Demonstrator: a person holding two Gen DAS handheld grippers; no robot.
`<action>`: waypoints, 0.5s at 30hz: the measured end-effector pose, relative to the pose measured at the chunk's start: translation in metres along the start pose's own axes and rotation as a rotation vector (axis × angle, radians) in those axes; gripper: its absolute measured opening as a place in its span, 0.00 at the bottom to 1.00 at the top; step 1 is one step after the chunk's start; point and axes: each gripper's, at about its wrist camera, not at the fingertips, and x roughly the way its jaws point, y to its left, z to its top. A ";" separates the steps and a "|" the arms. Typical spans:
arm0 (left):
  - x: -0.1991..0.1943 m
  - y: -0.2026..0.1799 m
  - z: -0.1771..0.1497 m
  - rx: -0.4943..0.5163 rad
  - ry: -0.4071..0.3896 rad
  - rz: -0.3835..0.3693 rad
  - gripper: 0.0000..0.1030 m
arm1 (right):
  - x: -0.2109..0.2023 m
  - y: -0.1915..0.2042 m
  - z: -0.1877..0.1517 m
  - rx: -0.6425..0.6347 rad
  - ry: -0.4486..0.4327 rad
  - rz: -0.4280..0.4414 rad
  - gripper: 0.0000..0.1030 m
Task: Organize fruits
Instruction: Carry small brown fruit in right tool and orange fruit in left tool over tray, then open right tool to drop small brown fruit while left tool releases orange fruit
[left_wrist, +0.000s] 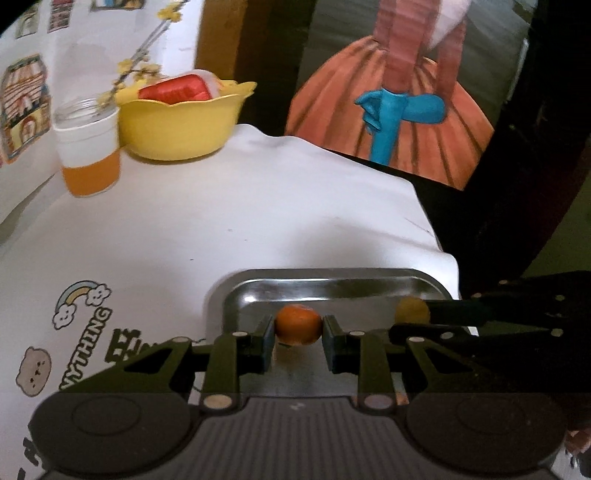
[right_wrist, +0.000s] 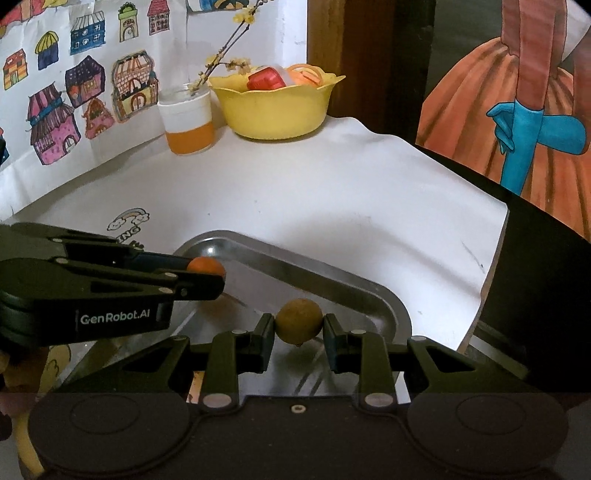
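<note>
Small round orange fruit (left_wrist: 298, 325) sits clamped between the jaws of the left gripper (left_wrist: 298, 332), low in the middle of the left wrist frame, held over the near part of a shiny rectangular steel tray (left_wrist: 332, 282). In the right wrist frame the same fruit shows at centre left, at the tip of the left gripper, which reaches in from the left edge. A dull yellow-brown round fruit (right_wrist: 299, 322) is grasped between the jaws of the right gripper (right_wrist: 299, 330), low in the middle of that frame, also over the tray. In the left wrist frame this fruit appears at lower right, with the right gripper coming in from the right edge.

The tray lies on a table covered by a white cloth (right_wrist: 332, 184) printed with a rainbow and cartoon lettering. At the upper left of both frames stand a yellow scalloped plastic bowl (right_wrist: 275, 110) with a red item inside and, just beside it, a clear jar with a white and orange band (right_wrist: 188, 122) holding a twig of yellow blossoms. Behind them hangs a sheet of coloured house drawings (right_wrist: 74, 92). A painting of an orange skirt with a blue glove (right_wrist: 517, 122) fills the upper right.
</note>
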 end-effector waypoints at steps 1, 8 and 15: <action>0.000 -0.002 0.000 0.012 0.005 -0.005 0.29 | 0.000 0.000 -0.001 0.003 0.000 -0.001 0.30; 0.005 -0.012 -0.001 0.079 0.039 -0.036 0.29 | -0.003 -0.004 -0.014 0.023 0.008 -0.015 0.30; 0.010 -0.016 0.000 0.109 0.068 -0.049 0.29 | -0.002 -0.008 -0.023 0.051 0.011 -0.021 0.30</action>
